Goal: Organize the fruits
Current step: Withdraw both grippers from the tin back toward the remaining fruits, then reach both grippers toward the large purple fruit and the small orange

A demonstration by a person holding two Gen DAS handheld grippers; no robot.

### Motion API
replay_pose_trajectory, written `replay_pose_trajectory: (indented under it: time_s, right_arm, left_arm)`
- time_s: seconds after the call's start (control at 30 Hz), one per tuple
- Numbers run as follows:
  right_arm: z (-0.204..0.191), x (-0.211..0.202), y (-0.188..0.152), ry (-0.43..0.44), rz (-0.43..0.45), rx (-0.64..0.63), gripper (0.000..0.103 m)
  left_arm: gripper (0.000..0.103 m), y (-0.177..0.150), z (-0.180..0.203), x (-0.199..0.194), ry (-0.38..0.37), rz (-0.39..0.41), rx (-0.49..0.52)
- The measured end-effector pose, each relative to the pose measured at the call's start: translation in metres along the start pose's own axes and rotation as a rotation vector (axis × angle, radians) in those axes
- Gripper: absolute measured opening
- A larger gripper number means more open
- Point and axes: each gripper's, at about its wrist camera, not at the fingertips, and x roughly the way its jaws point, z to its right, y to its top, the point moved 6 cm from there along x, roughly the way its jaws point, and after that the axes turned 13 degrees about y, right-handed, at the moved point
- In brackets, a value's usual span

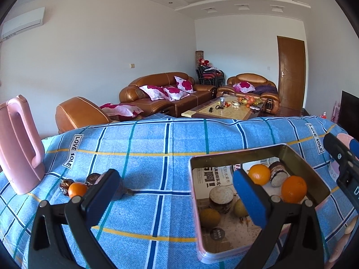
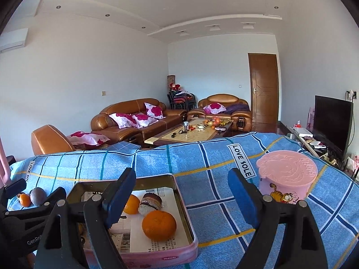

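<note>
A pink-rimmed metal tin (image 1: 235, 155) (image 2: 157, 256) lined with newspaper lies on the blue checked cloth. It holds two oranges (image 1: 259, 174) (image 1: 294, 189), two chocolate-and-cream cakes (image 1: 278, 173) (image 1: 221, 198) and two yellow-green pears (image 1: 209, 217). My left gripper (image 1: 177, 192) is open; its right finger hangs over the tin and its left finger over the cloth. Beside that left finger lie a loose orange (image 1: 77, 189) (image 2: 24, 199) and a dark fruit (image 2: 38, 196). My right gripper (image 2: 181, 197) is open above the tin's right side. The nearest orange (image 2: 159, 225) rests in the tin below it, untouched.
A pink kettle (image 1: 20, 145) stands at the cloth's left end. A pink lidded cup with a cartoon cat (image 2: 287, 177) stands right of the tin. Brown wrapped sweets (image 1: 93, 178) lie by the loose orange. Sofas (image 1: 161, 94) and a coffee table lie beyond the far edge.
</note>
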Motion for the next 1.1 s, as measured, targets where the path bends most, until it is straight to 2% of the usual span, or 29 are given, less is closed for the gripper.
replay_pose_trajectory:
  time_s: [0.23, 0.47, 1.1]
  right_arm:
    - [-0.011, -0.008, -0.004, -0.009, -0.011, 0.007, 0.085]
    - [-0.032, -0.009, -0.012, 0.011, -0.040, 0.007, 0.085]
    - [-0.125, 0.006, -0.025, 0.126, -0.095, -0.015, 0.085]
  left_arm:
    - [0.103, -0.003, -0.014, -0.001, 0.012, 0.012, 0.038]
    - [0.103, -0.007, -0.031, 0.006, 0.021, -0.009, 0.052]
    - [0.103, -0.014, -0.105, 0.036, 0.094, -0.058, 0.032]
